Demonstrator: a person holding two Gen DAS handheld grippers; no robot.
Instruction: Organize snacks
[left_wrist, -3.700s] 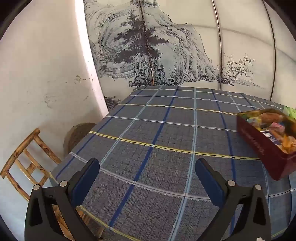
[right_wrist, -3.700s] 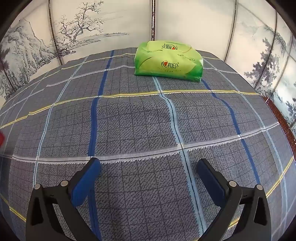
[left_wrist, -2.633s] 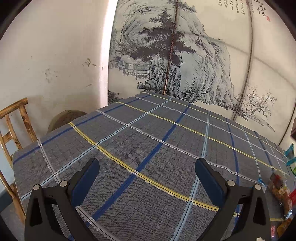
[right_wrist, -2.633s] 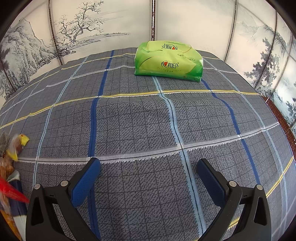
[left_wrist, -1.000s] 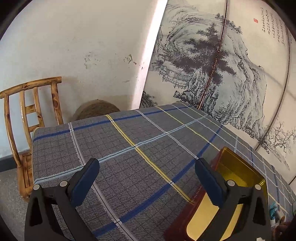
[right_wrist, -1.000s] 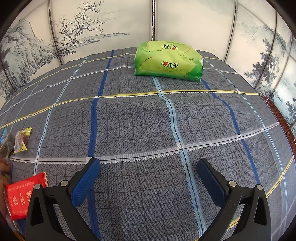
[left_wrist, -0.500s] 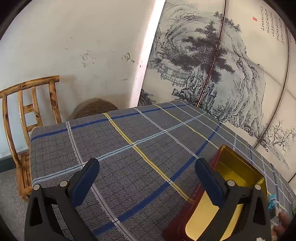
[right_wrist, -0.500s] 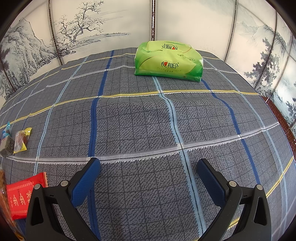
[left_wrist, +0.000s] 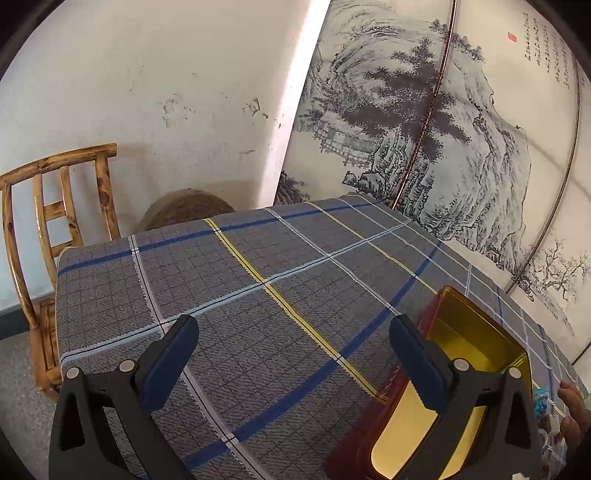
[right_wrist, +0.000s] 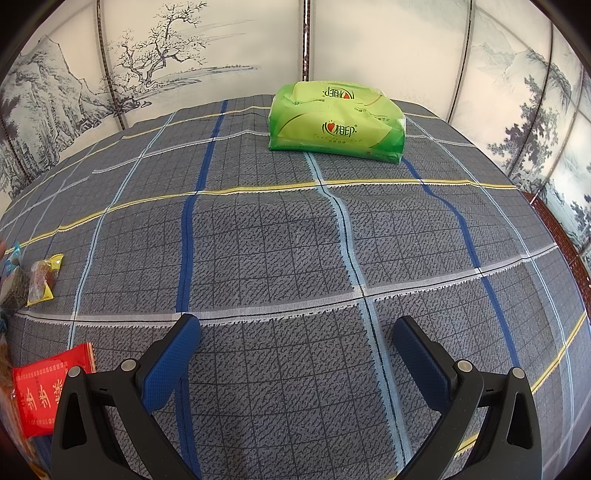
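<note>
Left wrist view: my left gripper (left_wrist: 293, 350) wide open, holding nothing; empty red tin box with gold interior (left_wrist: 458, 369) just right of it on plaid tablecloth (left_wrist: 258, 280).
Right wrist view: my right gripper (right_wrist: 295, 350) wide open, empty; red snack packet (right_wrist: 48, 387) and small wrapped candies (right_wrist: 40, 282) far left of it, near frame edge; risk: thin wrappers may slip from my pads.

Likely a home: plaid-clothed table (left_wrist: 258, 295), wooden chair (left_wrist: 55, 221), ink-painted screen (left_wrist: 424, 129).

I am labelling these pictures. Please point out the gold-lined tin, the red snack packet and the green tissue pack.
gold-lined tin (left_wrist: 476, 334): left wrist view, inner gold wall.
red snack packet (right_wrist: 44, 387): right wrist view, printed face.
green tissue pack (right_wrist: 338, 129): right wrist view, front face.
</note>
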